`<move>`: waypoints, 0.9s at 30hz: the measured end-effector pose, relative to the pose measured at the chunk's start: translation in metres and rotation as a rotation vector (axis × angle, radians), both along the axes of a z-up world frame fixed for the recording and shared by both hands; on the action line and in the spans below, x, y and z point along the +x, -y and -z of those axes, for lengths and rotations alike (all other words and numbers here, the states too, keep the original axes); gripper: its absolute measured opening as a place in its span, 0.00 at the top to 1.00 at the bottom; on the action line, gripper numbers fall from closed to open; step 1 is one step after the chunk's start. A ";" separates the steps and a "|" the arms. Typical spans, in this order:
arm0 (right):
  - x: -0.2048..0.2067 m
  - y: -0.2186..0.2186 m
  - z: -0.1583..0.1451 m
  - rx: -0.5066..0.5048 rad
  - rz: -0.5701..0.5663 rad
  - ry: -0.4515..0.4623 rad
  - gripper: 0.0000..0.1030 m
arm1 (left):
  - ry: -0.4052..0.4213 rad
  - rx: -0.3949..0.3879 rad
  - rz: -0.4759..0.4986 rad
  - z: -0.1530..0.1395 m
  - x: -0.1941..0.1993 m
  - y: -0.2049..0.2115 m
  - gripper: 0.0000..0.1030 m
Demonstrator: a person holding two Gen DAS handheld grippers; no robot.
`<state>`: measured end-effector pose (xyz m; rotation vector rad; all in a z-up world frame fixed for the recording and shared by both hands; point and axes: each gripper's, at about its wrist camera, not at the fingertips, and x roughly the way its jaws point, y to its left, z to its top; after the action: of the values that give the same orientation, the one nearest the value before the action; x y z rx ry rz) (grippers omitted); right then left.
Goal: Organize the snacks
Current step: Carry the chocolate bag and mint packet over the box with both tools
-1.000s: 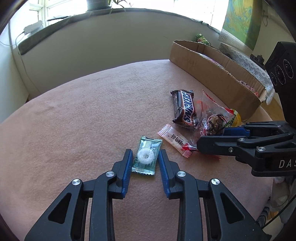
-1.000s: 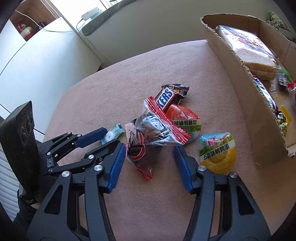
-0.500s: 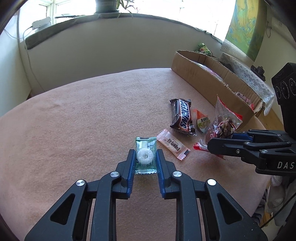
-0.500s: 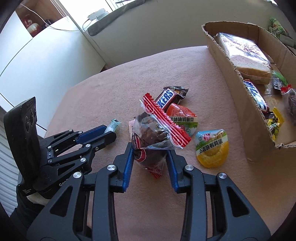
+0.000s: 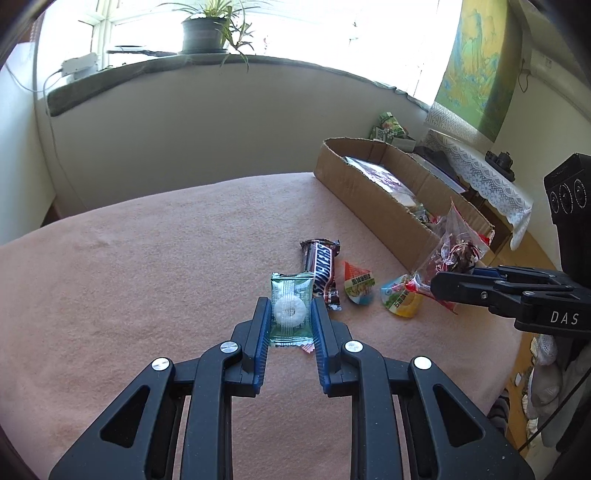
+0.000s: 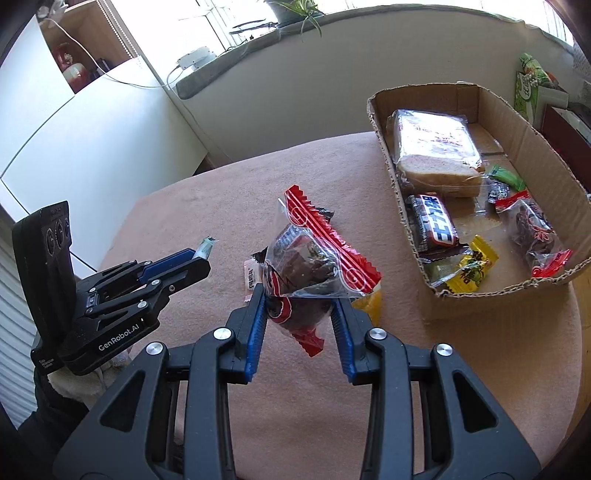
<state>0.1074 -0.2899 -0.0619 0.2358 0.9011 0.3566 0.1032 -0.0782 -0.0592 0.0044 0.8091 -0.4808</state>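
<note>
Item: green mint packet (image 5: 290, 312), clamped in our left gripper (image 5: 289, 325), lifted clear of the pink cloth (image 5: 147, 280). Item: red-sealed bag (image 6: 314, 266), gripped by our right gripper (image 6: 299, 314). We judge both should travel high over the cardboard box (image 6: 476, 302) wall at two o'clock, releasing low. Loose on cloth: one Snickers (image 5: 322, 271), two jelly cups, one pink sachet.

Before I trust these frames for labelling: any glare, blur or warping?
Left wrist view: window blown out white, cloth's edge bowed by the fisheye, mint sharp. Right wrist view: glare on the clear bag, box walls curved.
</note>
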 end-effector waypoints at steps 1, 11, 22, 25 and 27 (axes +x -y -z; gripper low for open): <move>0.000 0.004 -0.003 -0.004 0.008 0.008 0.66 | 0.001 -0.006 0.003 -0.001 0.001 0.003 0.80; 0.003 0.054 -0.035 -0.019 0.092 0.071 0.66 | 0.027 -0.052 0.051 -0.018 0.007 0.044 0.80; 0.032 0.099 -0.051 -0.030 0.164 0.095 0.66 | 0.050 -0.085 0.139 -0.034 0.013 0.101 0.80; 0.044 0.111 -0.052 -0.034 0.183 0.092 0.66 | 0.056 -0.084 0.162 -0.036 0.013 0.117 0.80; 0.053 0.117 -0.053 -0.038 0.195 0.090 0.66 | 0.051 -0.091 0.174 -0.035 0.015 0.125 0.80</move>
<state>0.1606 -0.4071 -0.0090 0.2685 0.7885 0.1678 0.1185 -0.2028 -0.0242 0.0030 0.7395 -0.6791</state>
